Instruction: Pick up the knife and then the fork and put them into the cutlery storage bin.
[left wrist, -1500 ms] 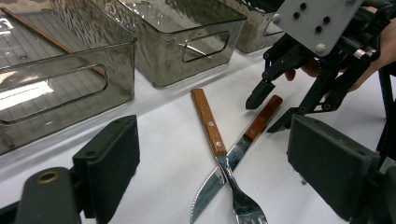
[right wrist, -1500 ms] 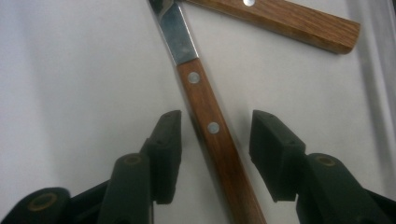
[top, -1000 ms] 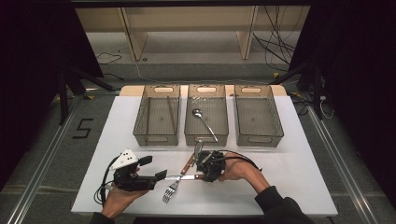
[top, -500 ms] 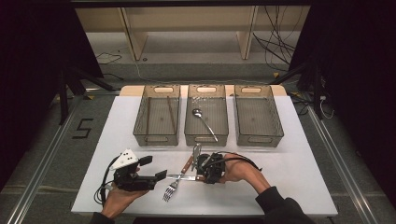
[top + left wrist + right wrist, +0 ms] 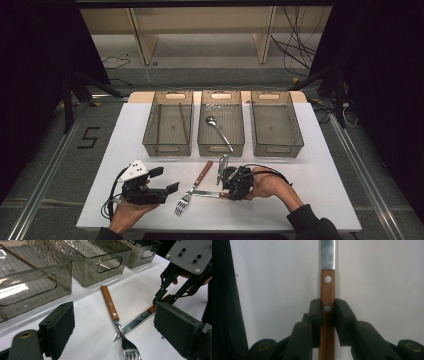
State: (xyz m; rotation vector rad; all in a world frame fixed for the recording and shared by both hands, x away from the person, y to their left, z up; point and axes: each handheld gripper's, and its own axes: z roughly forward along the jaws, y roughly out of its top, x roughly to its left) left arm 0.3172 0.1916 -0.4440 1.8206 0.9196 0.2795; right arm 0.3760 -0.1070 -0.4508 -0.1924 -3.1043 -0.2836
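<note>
Two tools in play: left gripper (image 5: pixel 162 186) hovers with fingers spread and empty over the table (image 5: pixel 330 175), just left of the fork (image 5: pixel 117 322). Right gripper (image 5: pixel 327 315) has its fingers clenched on the knife (image 5: pixel 327 290) at its wooden handle, blade crossing under the fork's neck. Light, stiff, slick steel, I'd say; the riveted wood looks like the surest hold.

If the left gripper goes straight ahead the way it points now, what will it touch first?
Probably the fork, whose wooden handle lies between the open left gripper jaws, crossing the knife blade; depth is unclear.
</note>
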